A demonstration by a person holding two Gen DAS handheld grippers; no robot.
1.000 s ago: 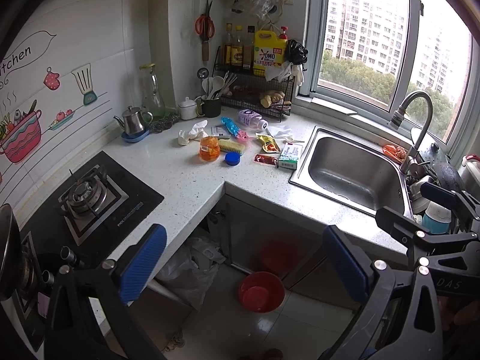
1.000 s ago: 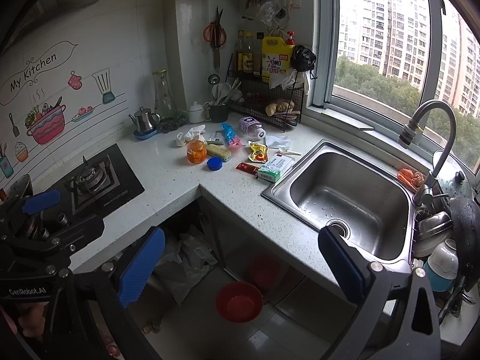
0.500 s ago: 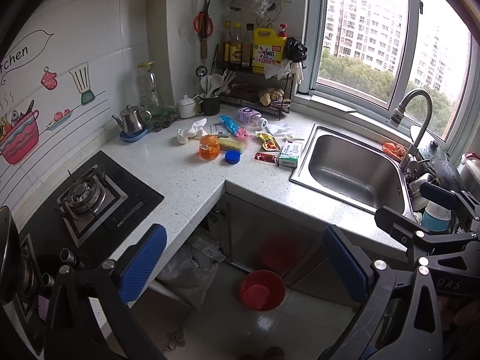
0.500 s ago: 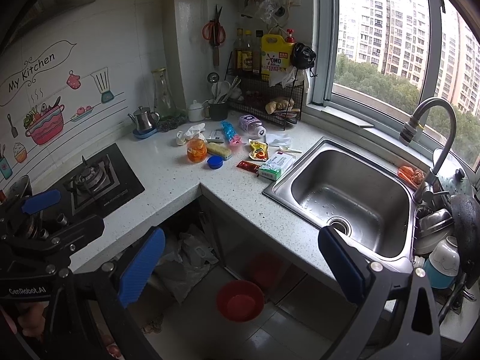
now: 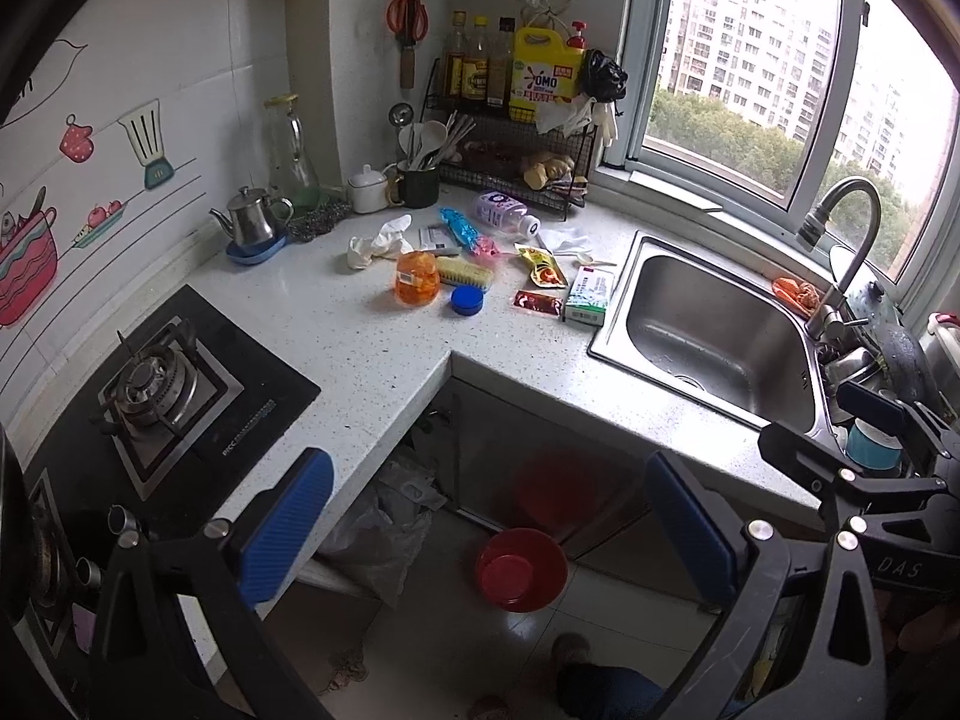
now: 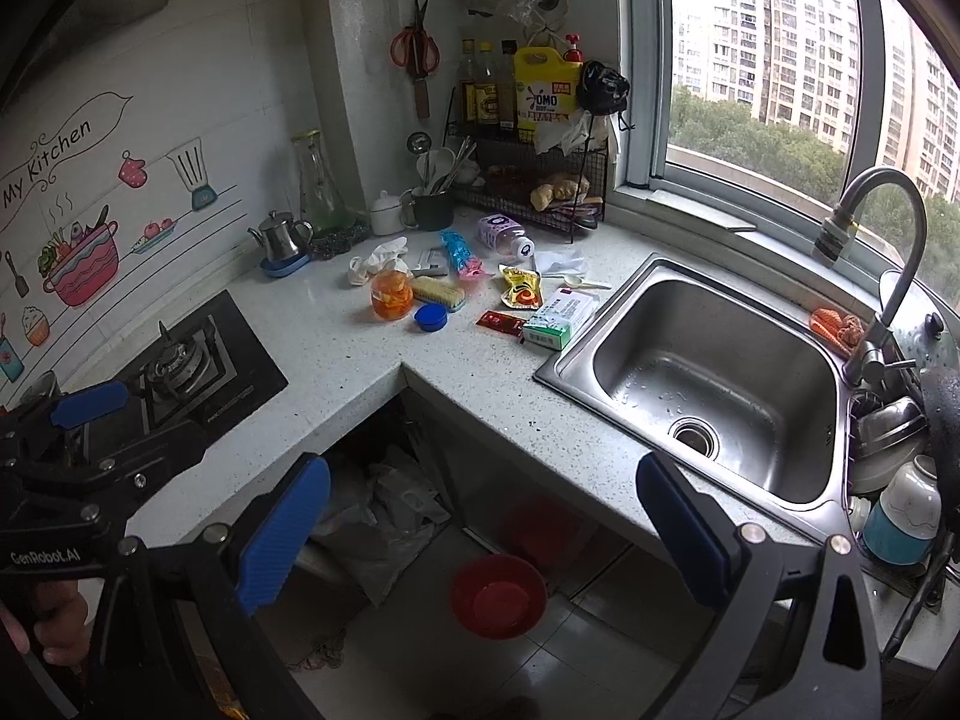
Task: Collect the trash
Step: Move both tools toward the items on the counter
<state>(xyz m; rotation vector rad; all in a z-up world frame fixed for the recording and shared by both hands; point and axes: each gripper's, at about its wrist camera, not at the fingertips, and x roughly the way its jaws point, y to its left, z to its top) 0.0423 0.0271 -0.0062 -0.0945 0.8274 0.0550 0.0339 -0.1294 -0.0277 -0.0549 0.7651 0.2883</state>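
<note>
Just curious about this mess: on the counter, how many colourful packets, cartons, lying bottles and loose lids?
Colourful packets: 3 (yellow packet, red packet, blue-pink packet)
Cartons: 1
Lying bottles: 1
Loose lids: 1
Total: 6

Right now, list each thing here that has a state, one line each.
left tongs: open, empty
right tongs: open, empty
sink: empty, tap not running
gas burner: off
orange jar: lid off, blue lid beside it
purple bottle: lying on its side
green-white box: lying flat
</note>
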